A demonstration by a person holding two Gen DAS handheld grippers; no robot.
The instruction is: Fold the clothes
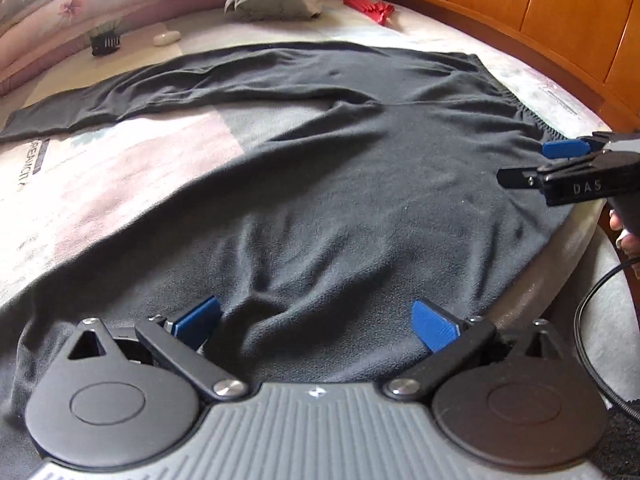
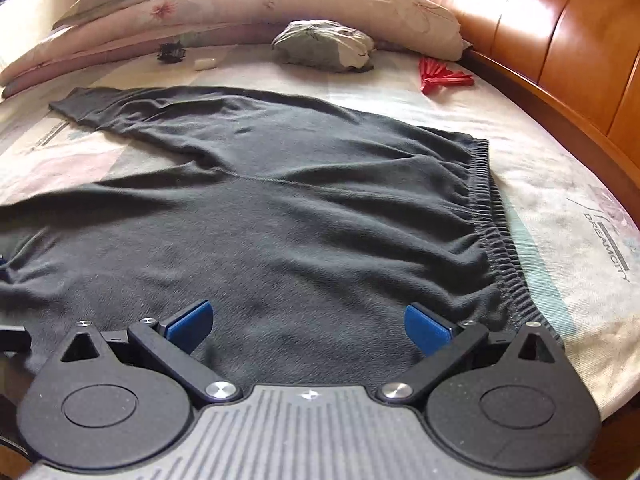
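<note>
We see dark grey trousers (image 1: 320,168) spread flat on the bed sheet (image 1: 120,184), filling the centre of both views; one leg runs off twd the upper left of the frame, elastic waistband (image 2: 496,240) at right. Left gripper (image 1: 316,324) sits low-centre in the left wrist view, blue fingers (image 1: 198,320) wide apart over wrinkled fabric, nothing between them. Right gripper (image 2: 308,326) is bottom-centre in its own view, fingers (image 2: 426,326) also spread apart, hovering at the near edge of the cloth just left of the waistband. In the left view it comes in from the right edge. Top of frame: folded quilt (image 2: 240,4), grey-green bundle (image 2: 324,46), red item (image 2: 442,78), wooden headboard (image 2: 540,40) upper right.
</note>
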